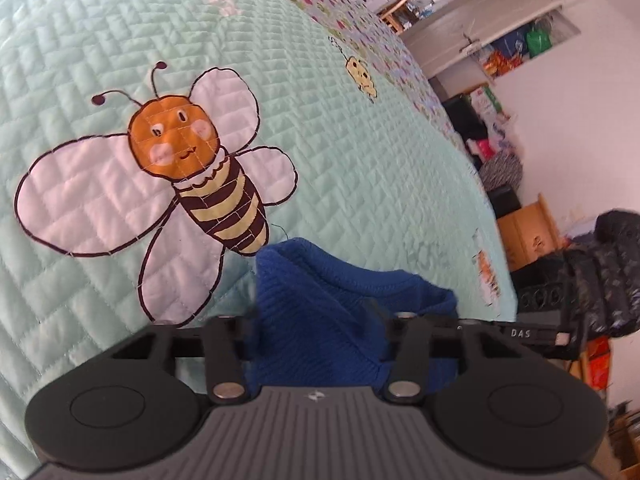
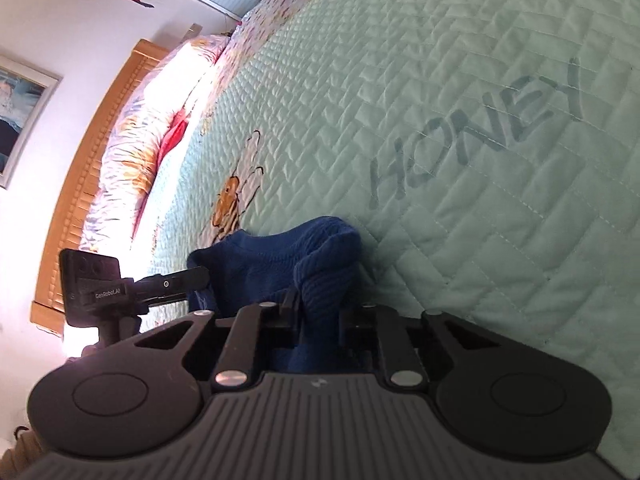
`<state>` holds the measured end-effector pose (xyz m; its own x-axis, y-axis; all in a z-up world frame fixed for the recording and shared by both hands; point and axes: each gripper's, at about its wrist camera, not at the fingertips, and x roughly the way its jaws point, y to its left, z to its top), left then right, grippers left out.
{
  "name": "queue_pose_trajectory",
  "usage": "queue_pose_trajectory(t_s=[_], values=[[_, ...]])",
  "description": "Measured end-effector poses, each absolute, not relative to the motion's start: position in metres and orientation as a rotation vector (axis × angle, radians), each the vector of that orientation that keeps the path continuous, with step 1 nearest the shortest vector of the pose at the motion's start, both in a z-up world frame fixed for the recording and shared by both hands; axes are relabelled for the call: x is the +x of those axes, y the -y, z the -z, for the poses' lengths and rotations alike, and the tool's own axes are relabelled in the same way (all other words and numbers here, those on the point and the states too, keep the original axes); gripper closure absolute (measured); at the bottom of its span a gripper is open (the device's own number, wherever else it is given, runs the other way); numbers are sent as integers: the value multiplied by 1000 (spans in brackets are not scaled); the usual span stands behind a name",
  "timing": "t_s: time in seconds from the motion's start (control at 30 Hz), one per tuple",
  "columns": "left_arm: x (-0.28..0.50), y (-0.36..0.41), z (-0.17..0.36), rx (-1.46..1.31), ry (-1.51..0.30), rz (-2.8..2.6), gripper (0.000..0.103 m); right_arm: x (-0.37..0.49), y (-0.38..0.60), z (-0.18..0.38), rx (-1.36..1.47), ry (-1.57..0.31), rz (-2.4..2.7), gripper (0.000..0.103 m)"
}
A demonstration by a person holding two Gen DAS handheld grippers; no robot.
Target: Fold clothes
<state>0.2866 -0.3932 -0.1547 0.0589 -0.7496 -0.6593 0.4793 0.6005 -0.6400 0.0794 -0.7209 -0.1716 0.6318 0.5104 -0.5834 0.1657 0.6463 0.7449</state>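
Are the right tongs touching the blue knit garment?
Touching. The right wrist view shows the right tongs closed on a bunched fold of the blue ribbed knit garment, the fabric running down between both fingers with no gap.

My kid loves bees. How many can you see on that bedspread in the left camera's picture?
2. A big bee sits mid-bedspread; a small bee lies farther up. More may be hidden behind the sweater.

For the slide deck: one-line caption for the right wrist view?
Right tongs grip blue knit garment above mint HONEY quilt; left tongs hold it too.
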Motion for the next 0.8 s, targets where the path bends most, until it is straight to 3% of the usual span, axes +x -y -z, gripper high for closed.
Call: queue_pose_trajectory(t_s=[0.2, 0.53, 0.8], values=[[278, 392, 136, -235, -1138, 894, 92, 73, 709, 149, 789, -828, -214, 91], [231, 365, 63, -291, -1025, 993, 93, 32, 682, 79, 772, -670, -326, 92], [126, 280, 6, -335, -927, 1170, 93, -72, 626, 15, 730, -600, -511, 92]])
